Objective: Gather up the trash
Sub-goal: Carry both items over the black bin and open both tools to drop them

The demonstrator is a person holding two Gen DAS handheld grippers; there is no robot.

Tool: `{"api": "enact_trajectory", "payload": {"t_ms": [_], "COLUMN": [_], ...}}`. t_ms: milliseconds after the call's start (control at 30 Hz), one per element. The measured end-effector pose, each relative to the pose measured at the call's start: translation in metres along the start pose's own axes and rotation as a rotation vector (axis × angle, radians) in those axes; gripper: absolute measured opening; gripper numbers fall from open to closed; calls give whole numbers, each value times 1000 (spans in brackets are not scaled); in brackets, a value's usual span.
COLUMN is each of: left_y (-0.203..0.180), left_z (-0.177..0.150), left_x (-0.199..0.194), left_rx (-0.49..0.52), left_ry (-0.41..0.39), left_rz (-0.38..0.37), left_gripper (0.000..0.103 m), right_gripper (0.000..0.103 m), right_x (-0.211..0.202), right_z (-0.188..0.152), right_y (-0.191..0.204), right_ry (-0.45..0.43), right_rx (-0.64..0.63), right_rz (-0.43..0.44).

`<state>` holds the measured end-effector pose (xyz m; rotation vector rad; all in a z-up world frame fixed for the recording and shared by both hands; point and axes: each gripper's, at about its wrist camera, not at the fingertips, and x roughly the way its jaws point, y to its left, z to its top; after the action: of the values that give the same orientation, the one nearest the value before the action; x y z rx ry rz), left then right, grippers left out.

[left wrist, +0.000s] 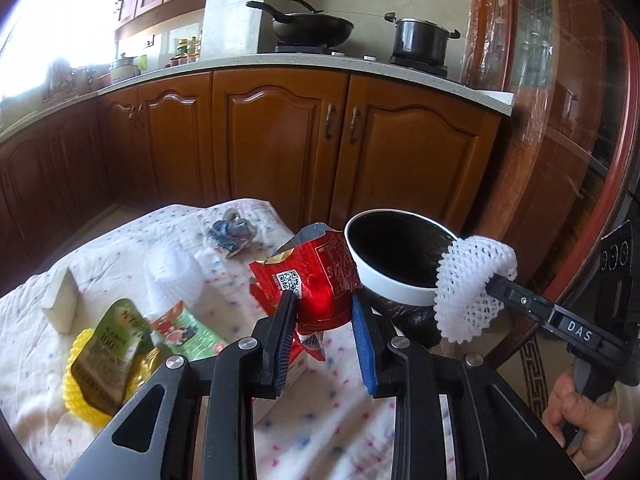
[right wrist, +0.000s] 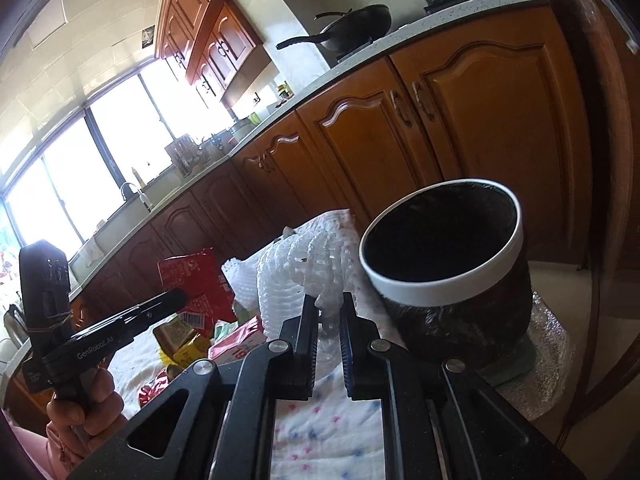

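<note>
My left gripper (left wrist: 322,300) is shut on a red foil snack wrapper (left wrist: 316,276) and holds it above the table, just left of the trash bin (left wrist: 384,284), a white-rimmed bin lined with a black bag. My right gripper (right wrist: 329,300) is shut on a white foam fruit net (right wrist: 316,268) and holds it at the bin's (right wrist: 448,280) left side. In the left wrist view the net (left wrist: 472,284) hangs over the bin's right rim. The red wrapper shows in the right wrist view (right wrist: 196,284).
On the dotted white cloth (left wrist: 120,256) lie a green pouch (left wrist: 116,344) on a yellow foam net (left wrist: 80,392), a green-red packet (left wrist: 184,330), a white foam net (left wrist: 172,280), a white box (left wrist: 62,304) and a crumpled blue wrapper (left wrist: 234,234). Wooden cabinets (left wrist: 280,140) stand behind.
</note>
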<state>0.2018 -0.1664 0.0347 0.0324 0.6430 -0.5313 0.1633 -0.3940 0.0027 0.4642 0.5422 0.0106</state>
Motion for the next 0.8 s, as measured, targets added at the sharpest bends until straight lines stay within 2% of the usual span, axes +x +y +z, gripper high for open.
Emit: {"api": "enact_trajectory", "payload": {"t_ms": [333, 567, 800], "left_y": [-15, -23, -29], "left_z": [48, 77, 86], "left_x": [81, 146, 198], "left_rx": [37, 30, 47], "left_ry": [63, 135, 200], "left_rz": [-95, -124, -106], "left_gripper": [27, 27, 28], "right_gripper": [10, 10, 11], "right_x": [20, 48, 77], "right_z": [48, 69, 68], "right_y": [-47, -70, -86], "right_ry": [-30, 28, 113], "right_rx": [37, 37, 36], "right_rz": [-104, -169, -207]}}
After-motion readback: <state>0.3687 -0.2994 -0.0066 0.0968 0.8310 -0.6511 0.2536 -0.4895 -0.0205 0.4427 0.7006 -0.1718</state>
